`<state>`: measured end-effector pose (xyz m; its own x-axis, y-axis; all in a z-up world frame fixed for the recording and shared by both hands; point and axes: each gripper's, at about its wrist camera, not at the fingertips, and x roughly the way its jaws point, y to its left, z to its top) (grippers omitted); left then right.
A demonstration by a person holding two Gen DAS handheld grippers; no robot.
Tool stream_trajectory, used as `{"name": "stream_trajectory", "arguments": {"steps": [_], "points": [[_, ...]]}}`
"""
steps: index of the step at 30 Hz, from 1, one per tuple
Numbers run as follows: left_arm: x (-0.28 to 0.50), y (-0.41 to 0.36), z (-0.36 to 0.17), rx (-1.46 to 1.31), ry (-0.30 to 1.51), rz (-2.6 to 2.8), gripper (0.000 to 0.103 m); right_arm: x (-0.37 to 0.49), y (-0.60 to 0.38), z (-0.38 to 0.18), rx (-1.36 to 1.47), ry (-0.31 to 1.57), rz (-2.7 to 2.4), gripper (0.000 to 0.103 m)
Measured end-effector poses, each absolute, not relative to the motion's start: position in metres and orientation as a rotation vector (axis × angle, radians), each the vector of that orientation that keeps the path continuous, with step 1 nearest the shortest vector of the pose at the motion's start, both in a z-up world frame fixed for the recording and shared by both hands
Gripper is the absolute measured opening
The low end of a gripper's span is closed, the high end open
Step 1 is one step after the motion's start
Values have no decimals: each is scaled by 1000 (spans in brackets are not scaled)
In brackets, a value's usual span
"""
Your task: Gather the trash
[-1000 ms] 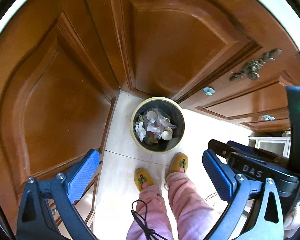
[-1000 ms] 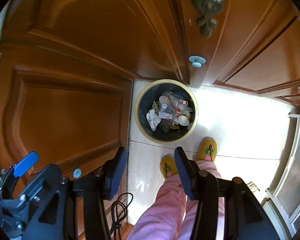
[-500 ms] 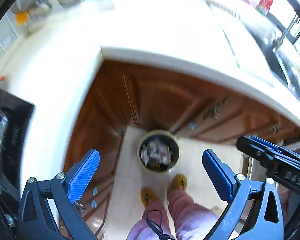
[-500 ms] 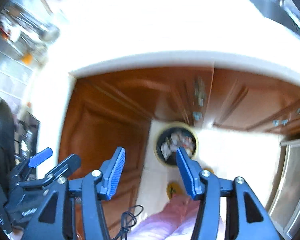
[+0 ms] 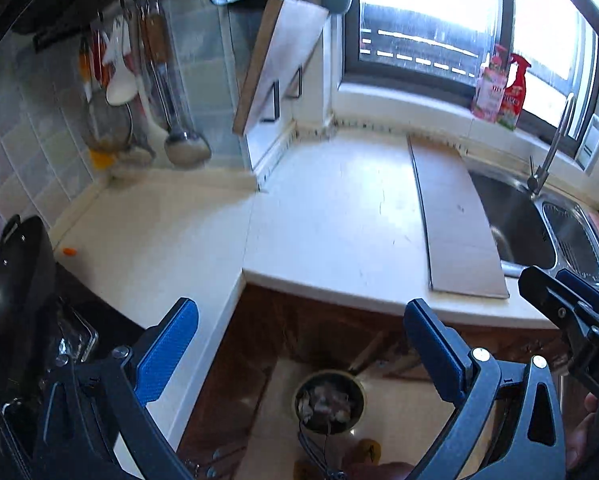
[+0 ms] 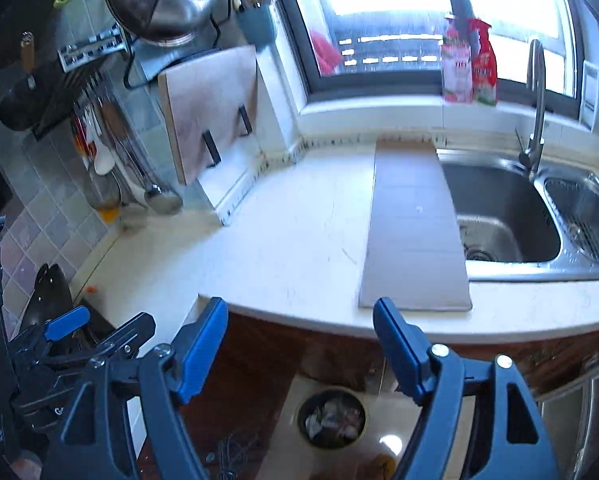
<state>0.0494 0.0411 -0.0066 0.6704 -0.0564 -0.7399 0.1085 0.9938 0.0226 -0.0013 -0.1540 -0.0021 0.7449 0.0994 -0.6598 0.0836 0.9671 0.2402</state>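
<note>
Both the left tool (image 5: 299, 344) and right tool (image 6: 301, 338) were held wide apart, empty, above the near surface (image 5: 339, 216) edge; the trash bin (image 6: 331, 418) was seen on the floor below.

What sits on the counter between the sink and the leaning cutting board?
A flat grey board beside the sink; toward the cutting board, bare countertop. Right wrist view.

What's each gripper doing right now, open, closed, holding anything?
Left gripper: open, holding nothing.
Right gripper: open, holding nothing.
</note>
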Motion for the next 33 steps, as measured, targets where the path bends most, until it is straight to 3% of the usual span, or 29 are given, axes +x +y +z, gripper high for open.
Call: {"name": "stream_trajectory", "arguments": {"steps": [33], "points": [[59, 27, -12, 21, 831, -71, 102, 18, -166, -2, 228, 769, 26, 77]]}}
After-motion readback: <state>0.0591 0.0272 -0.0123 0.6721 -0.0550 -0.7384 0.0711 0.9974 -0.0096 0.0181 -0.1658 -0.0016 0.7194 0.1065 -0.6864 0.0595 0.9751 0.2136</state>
